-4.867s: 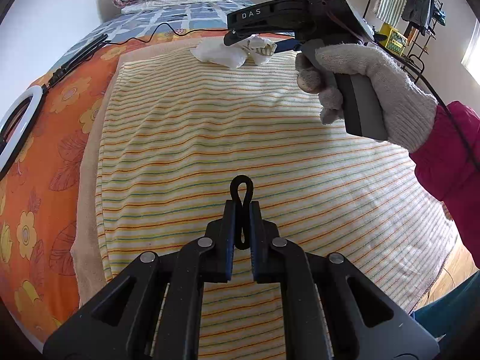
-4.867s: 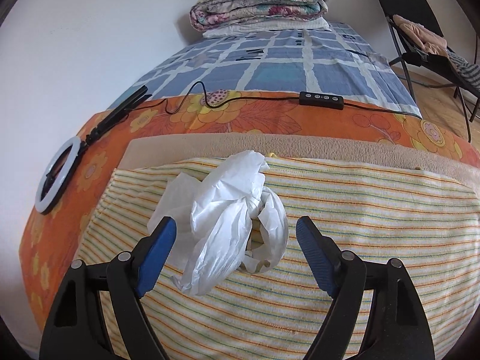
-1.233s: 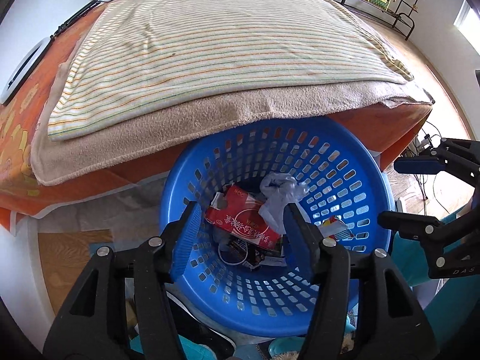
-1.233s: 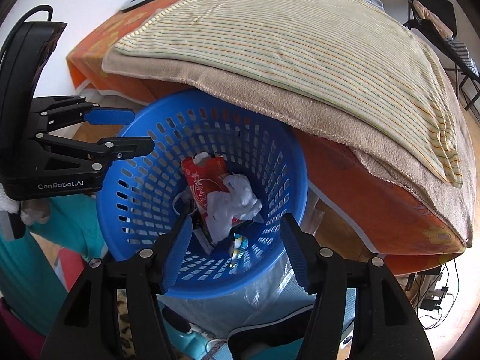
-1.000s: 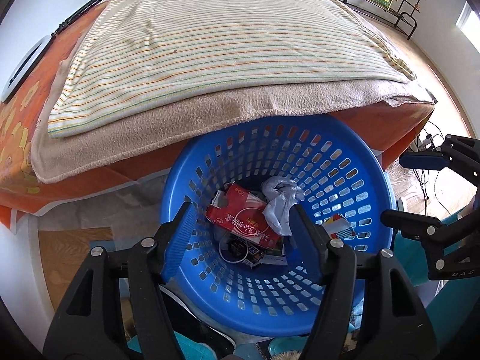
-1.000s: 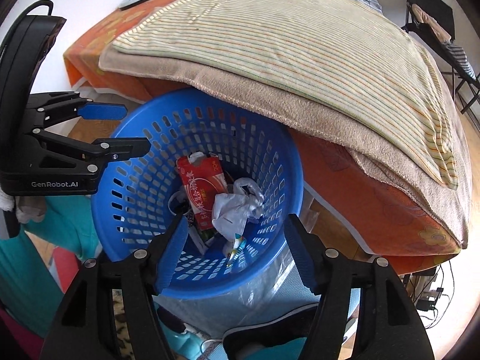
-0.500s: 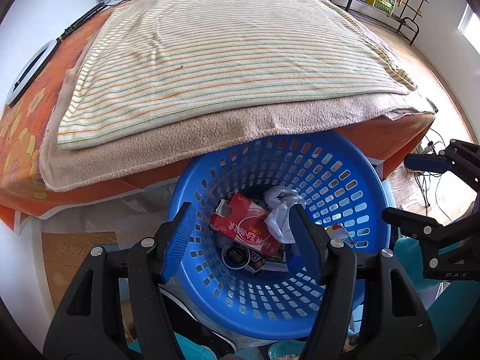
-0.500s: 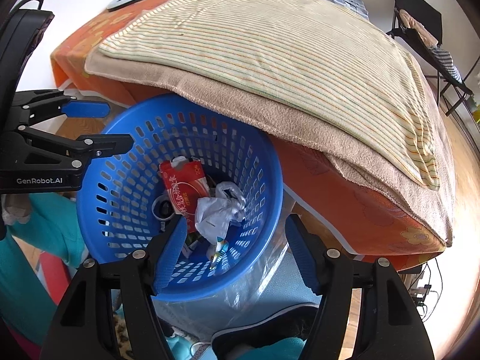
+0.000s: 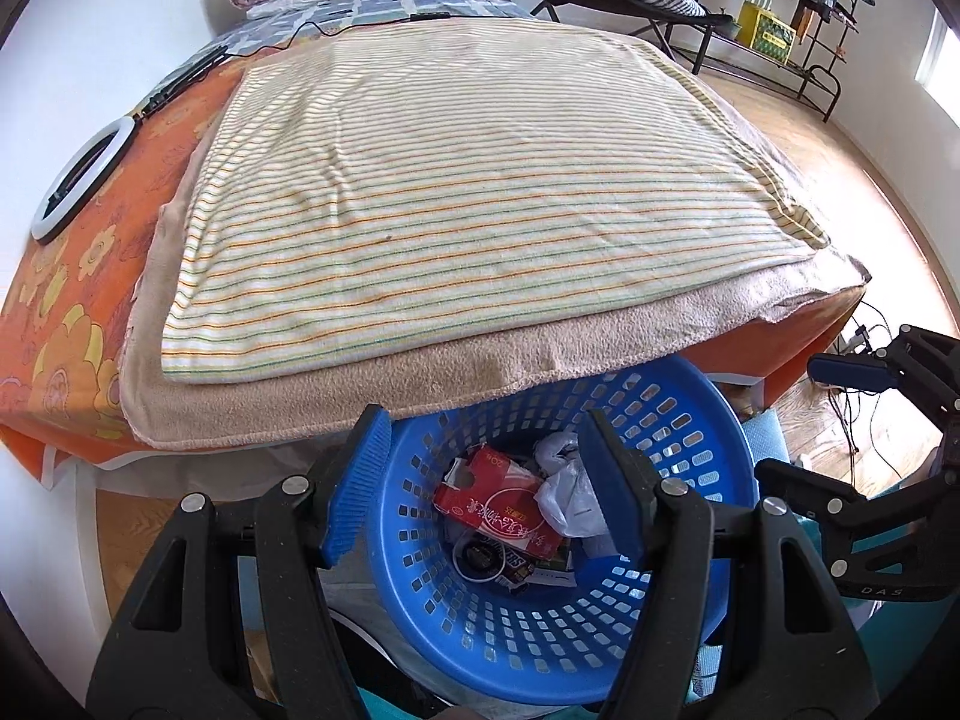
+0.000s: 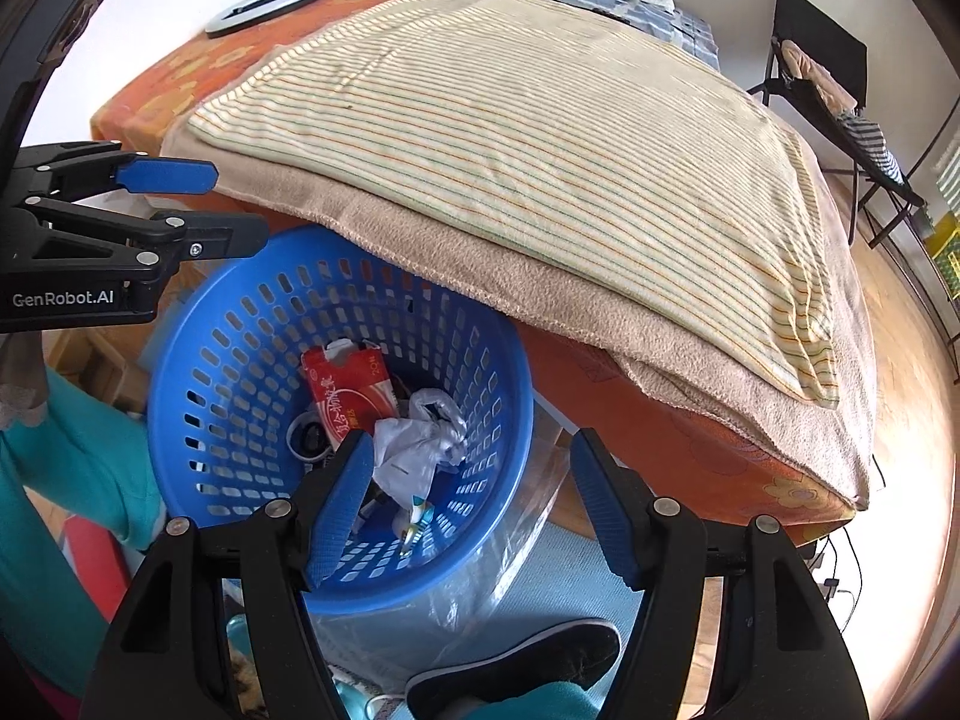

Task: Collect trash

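Observation:
A blue perforated basket (image 9: 540,648) (image 10: 198,360) stands on the floor against the bed's near edge. Inside it lie a red carton (image 9: 498,510) (image 10: 348,390), a crumpled white plastic bag (image 9: 570,498) (image 10: 420,438) and small dark scraps. My left gripper (image 9: 483,438) hangs open above the basket with nothing between its blue pads. My right gripper (image 10: 471,450) is also open and empty over the basket's right rim. Each gripper shows in the other's view: the right gripper (image 9: 810,426) at the right edge, the left gripper (image 10: 234,207) at the left edge.
The bed carries a striped towel (image 9: 480,180) over a beige blanket (image 10: 540,300) and an orange floral sheet. A ring light (image 9: 78,180) lies at its far left. A clear plastic bag (image 10: 480,588) and a black shoe (image 10: 516,660) sit below the basket. A folding chair (image 10: 822,60) stands at the right.
Earlier the left gripper held a black loop and the right straddled the white bag on the bed. Over the last second both rose from the basket and tilted toward the bed.

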`<state>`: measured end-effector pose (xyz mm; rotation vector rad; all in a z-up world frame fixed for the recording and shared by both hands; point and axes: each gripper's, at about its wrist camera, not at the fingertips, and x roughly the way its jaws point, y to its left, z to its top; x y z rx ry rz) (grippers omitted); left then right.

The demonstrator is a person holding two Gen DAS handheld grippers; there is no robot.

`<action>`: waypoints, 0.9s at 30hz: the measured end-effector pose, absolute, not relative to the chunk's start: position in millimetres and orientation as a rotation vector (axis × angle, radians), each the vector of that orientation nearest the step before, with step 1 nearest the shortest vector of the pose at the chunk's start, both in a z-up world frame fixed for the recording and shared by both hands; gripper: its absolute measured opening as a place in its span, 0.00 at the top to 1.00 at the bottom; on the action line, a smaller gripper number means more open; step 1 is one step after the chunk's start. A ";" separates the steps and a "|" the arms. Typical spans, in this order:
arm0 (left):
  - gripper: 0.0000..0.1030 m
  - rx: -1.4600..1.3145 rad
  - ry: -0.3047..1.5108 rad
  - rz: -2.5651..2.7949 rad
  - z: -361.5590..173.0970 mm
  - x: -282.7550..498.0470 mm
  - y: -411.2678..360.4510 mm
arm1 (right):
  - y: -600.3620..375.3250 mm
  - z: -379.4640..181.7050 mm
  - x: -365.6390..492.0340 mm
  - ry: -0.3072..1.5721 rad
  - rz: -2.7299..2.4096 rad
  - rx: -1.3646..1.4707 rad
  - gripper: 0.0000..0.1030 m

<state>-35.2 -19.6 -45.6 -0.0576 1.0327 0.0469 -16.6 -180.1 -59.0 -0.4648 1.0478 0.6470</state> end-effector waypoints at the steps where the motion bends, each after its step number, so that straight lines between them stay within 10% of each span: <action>1: 0.35 -0.060 1.026 0.050 -42.4 -33.8 -18.6 | -179.7 -56.9 -15.7 1.041 0.644 -0.460 0.35; 27: 0.18 -0.063 0.750 0.059 71.8 24.1 0.8 | -184.3 36.5 65.4 0.843 0.571 -0.248 0.26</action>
